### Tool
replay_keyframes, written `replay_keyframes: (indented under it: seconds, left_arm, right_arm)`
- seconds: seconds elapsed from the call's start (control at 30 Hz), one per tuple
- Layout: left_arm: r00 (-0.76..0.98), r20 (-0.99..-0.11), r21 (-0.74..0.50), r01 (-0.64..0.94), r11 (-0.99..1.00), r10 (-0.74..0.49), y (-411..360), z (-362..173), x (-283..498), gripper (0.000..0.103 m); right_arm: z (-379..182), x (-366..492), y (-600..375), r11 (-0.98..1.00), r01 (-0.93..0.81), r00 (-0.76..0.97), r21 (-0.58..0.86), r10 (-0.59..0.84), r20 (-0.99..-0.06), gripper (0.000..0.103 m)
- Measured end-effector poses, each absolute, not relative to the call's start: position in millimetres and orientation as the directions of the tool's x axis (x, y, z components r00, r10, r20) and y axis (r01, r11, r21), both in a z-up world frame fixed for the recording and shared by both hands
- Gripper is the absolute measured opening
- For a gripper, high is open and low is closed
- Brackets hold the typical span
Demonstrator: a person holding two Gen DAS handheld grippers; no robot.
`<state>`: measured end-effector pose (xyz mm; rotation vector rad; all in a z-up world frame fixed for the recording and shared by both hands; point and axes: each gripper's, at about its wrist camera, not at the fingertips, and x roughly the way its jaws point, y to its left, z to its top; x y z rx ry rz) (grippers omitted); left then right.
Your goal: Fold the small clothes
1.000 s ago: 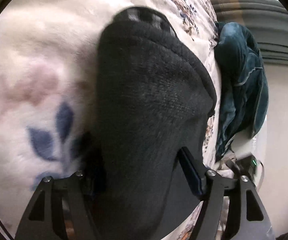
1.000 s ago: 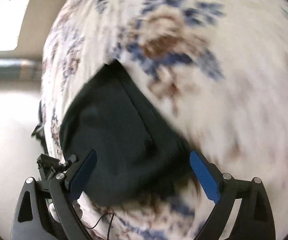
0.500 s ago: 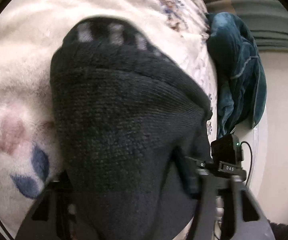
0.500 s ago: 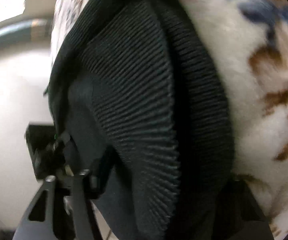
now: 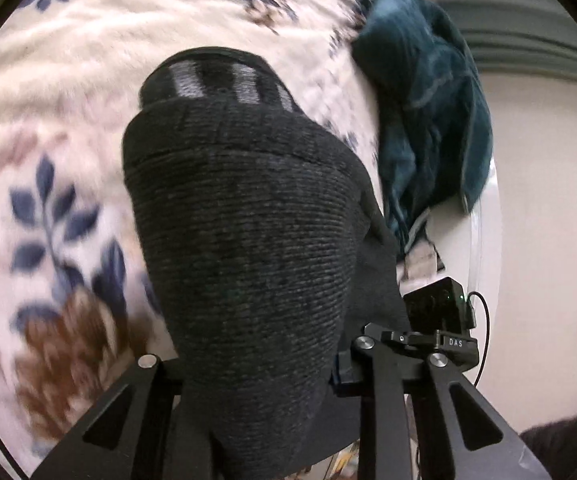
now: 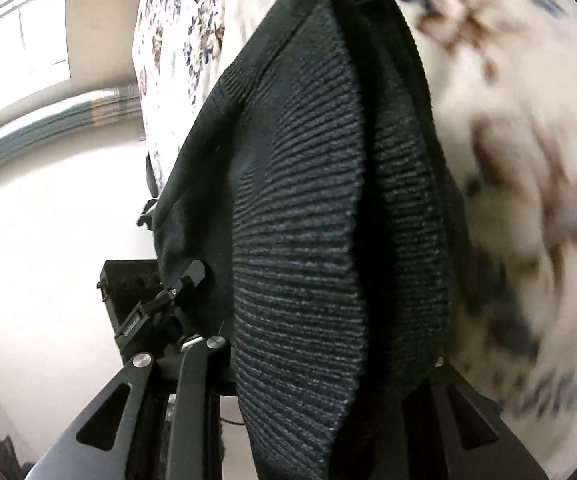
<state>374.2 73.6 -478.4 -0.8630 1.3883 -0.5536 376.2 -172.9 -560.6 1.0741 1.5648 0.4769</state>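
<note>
Sock (image 5: 248, 248), dark and ribbed, is what we are folding, and it sits between both tools above the flowered blanket (image 5: 48, 92). On the left, our left gripper (image 5: 256, 364) has just been closing and now pinches the foot end, the grey-striped toe hanging forward. On the right, our right gripper (image 6: 328, 360) has likewise just been closing and clamps the bunched ribbed cuff. We judge the fold barely begun: both ends are gripped, but nothing is doubled over or laid down yet.
</note>
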Motion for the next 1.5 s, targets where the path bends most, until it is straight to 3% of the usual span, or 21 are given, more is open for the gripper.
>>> replay_keyframes:
  seconds: [0.13,0.23,0.3,0.37,0.43,0.53,0.67,0.7,0.73,0.77,0.83,1.03,1.13,1.23,1.5]
  left_arm:
    - [0.031,-0.674,-0.730,-0.177,0.660,-0.738,55.7,-501.2,336.1,0.025]
    - [-0.083,-0.753,-0.619,-0.245,0.746,-0.653,44.1,-540.4,310.4,0.028]
    - [-0.075,-0.757,-0.600,-0.317,0.735,-0.649,47.0,-554.1,295.2,0.033]
    - [-0.017,-0.735,-0.624,-0.374,0.686,-0.678,53.4,-548.7,287.9,0.033]
    - [0.008,-0.768,-0.595,-0.376,0.710,-0.640,56.9,-532.9,285.0,0.034]
    - [0.032,-0.840,-0.514,-0.367,0.776,-0.542,62.8,-509.4,278.0,0.038]
    - [0.058,-0.934,-0.350,-0.343,0.872,-0.352,72.7,-480.1,265.7,0.039]
    - [0.058,-0.958,-0.283,-0.315,0.906,-0.279,69.4,-476.3,266.1,0.042]
    - [0.045,-0.979,-0.203,-0.286,0.937,-0.199,64.7,-477.3,269.6,0.057]
    - [0.032,-0.990,-0.140,-0.263,0.955,-0.136,63.4,-482.9,269.5,0.072]
    - [0.017,-0.999,-0.048,-0.233,0.971,-0.045,57.4,-493.5,273.2,0.075]
    - [0.037,-0.999,-0.013,-0.176,0.984,-0.007,23.4,-526.6,298.5,0.077]
    - [0.014,-1.000,0.013,-0.172,0.985,0.016,16.6,-548.3,307.4,0.089]
    - [0.008,-1.000,0.006,-0.191,0.982,0.007,23.1,-560.2,314.0,0.103]
    - [0.020,-0.991,-0.136,-0.264,0.955,-0.135,54.5,-589.5,313.8,0.103]
  right_arm:
    - [-556.5,325.7,-180.7,0.493,0.452,0.023,0.743,0.826,-0.563,0.027]
    - [-578.6,305.3,-179.2,0.611,0.448,-0.075,0.653,0.753,-0.654,0.032]
    - [-601.7,295.5,-173.4,0.744,0.417,-0.184,0.522,0.632,-0.753,0.033]
    - [-616.5,291.8,-170.0,0.811,0.399,-0.258,0.429,0.548,-0.796,0.043]
    - [-613.0,296.6,-168.7,0.831,0.378,-0.246,0.409,0.516,-0.820,0.052]
    - [-590.9,311.4,-165.5,0.880,0.311,-0.215,0.359,0.433,-0.876,0.064]
    - [-552.0,326.7,-166.5,0.908,0.274,-0.130,0.318,0.363,-0.923,0.069]
    - [-537.9,333.4,-162.5,0.914,0.251,-0.084,0.319,0.348,-0.934,0.083]
    - [-527.5,343.8,-154.3,0.918,0.228,-0.053,0.325,0.345,-0.937,0.099]
    - [-513.4,342.0,-149.1,0.925,0.187,-0.018,0.331,0.340,-0.940,0.103]
    - [-496.8,353.2,-128.0,0.951,0.061,0.024,0.303,0.303,-0.953,0.103]
    - [-490.7,345.3,-89.7,0.960,-0.241,0.053,0.144,0.161,-0.986,0.103]
    - [-513.2,332.7,-95.5,0.941,-0.329,0.033,0.083,0.099,-0.995,0.103]
    - [-544.2,326.2,-91.1,0.925,-0.378,-0.007,0.046,0.047,-0.999,0.103]
    - [-575.5,327.8,-83.3,0.917,-0.399,-0.043,0.021,0.004,-0.999,0.103]
